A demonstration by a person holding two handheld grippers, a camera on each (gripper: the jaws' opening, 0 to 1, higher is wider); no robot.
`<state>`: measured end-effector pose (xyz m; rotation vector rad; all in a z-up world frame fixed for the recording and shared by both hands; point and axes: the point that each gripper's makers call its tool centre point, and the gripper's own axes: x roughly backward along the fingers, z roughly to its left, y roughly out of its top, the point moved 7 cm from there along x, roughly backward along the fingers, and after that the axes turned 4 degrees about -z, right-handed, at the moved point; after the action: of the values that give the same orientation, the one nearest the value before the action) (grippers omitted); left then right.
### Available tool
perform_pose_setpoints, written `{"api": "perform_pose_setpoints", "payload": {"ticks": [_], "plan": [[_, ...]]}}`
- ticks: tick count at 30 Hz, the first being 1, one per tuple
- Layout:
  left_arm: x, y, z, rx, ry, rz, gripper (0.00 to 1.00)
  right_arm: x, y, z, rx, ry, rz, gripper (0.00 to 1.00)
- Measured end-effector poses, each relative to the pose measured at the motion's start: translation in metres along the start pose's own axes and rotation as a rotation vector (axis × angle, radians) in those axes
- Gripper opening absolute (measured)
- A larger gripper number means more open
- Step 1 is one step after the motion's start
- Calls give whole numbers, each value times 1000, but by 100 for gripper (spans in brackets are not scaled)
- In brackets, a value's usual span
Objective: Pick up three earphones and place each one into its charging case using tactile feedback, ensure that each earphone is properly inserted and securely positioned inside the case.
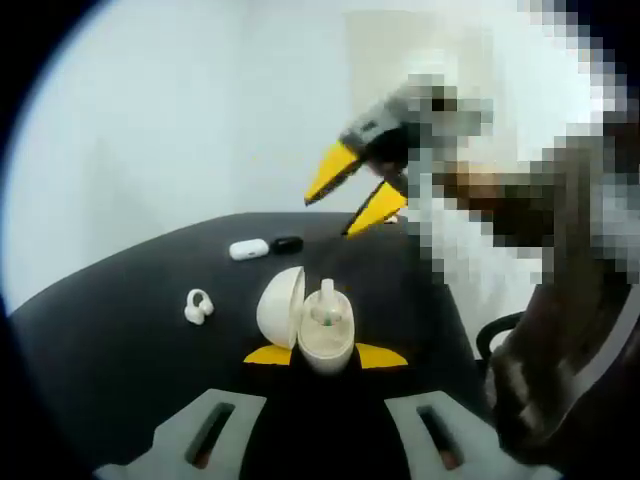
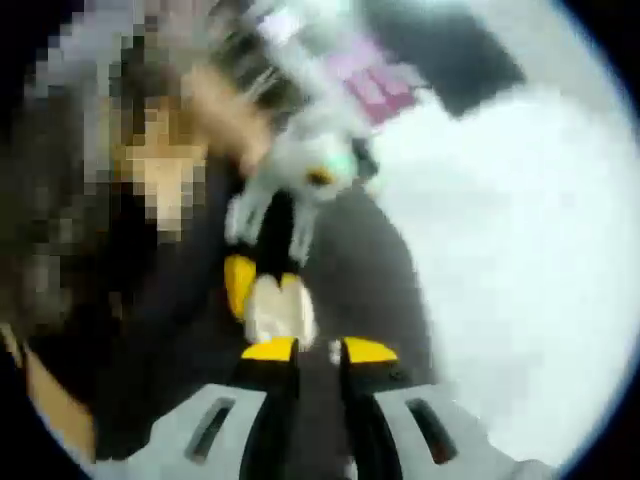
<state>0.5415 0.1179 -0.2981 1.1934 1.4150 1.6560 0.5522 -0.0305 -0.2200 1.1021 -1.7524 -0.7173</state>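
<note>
My left gripper (image 1: 325, 355) is shut on an open white charging case (image 1: 327, 338), one yellow fingertip on each side. The case's lid (image 1: 281, 306) is swung up to the left, and a white earphone (image 1: 326, 298) stands upright in the case. A loose white earphone (image 1: 199, 306) lies on the black table (image 1: 110, 330) left of the case. My right gripper (image 1: 358, 190) hangs above and behind the case, open, with nothing between its yellow fingers. The blurred right gripper view shows my right gripper (image 2: 319, 350) pointing at the left gripper (image 2: 270, 295) and the case (image 2: 279, 312).
A closed white case (image 1: 249, 249) and a closed black case (image 1: 286, 243) lie side by side at the far part of the table. A person's arm and body take up the right side. The table's far edge meets a pale wall.
</note>
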Motion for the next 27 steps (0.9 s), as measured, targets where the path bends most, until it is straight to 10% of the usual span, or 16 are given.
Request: {"api": "perform_pose_setpoints", "payload": {"ticks": [5, 11, 18, 27], "plan": [[2, -1, -1, -33, -1, -4, 18, -16, -52, 0, -310, 150, -56, 20], [3, -1, -1, -21, -9, -4, 18, -39, -53, 3, -277, 293, -190, 29], [7, -2, -4, -41, -9, -9, 18, -64, -53, 10, -379, 367, -197, 29], [11, -2, -7, -35, -7, -7, 19, -59, -51, 18, -408, 345, -259, 23]]}}
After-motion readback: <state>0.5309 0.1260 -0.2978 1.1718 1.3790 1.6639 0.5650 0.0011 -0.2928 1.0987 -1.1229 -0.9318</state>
